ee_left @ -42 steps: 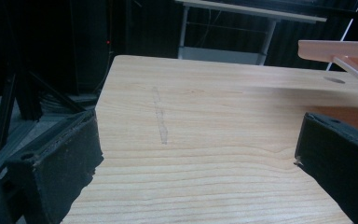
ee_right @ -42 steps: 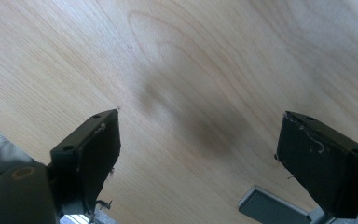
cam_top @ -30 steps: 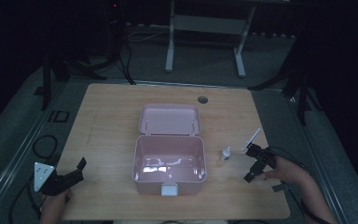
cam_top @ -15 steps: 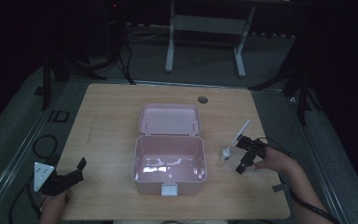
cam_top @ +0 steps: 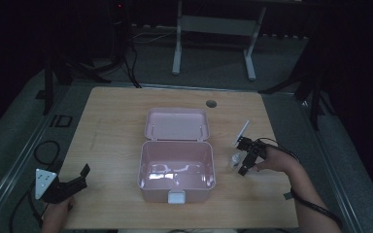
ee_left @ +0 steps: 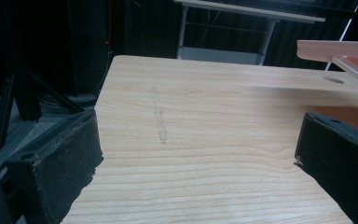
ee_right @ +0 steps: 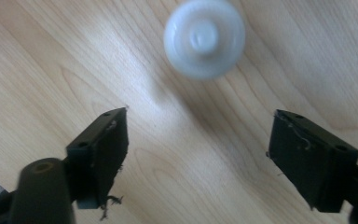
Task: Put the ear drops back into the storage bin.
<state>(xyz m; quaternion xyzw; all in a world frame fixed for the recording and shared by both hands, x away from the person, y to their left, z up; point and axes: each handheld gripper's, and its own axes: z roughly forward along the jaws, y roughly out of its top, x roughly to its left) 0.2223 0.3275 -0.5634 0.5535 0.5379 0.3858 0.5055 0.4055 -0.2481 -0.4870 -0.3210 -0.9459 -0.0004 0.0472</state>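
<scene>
On the wooden table (cam_top: 116, 121) in the high view, a pink box (cam_top: 177, 167) stands with its lid (cam_top: 176, 124) open. The right gripper (cam_top: 245, 156) points down just beside a small white object (cam_top: 234, 160), to the right of the box. The left gripper (cam_top: 77, 177) rests at the near left corner, with its jaws apart.

From the left gripper view, both jaws stand wide over bare wood, and the pink lid (ee_left: 338, 49) shows at the upper right.

From the right gripper view, the jaws are apart and hold nothing; a round white object (ee_right: 204, 37) lies on the wood beyond them, blurred.

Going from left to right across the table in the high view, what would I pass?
Left claw → open pink box → small white object → right claw.
</scene>
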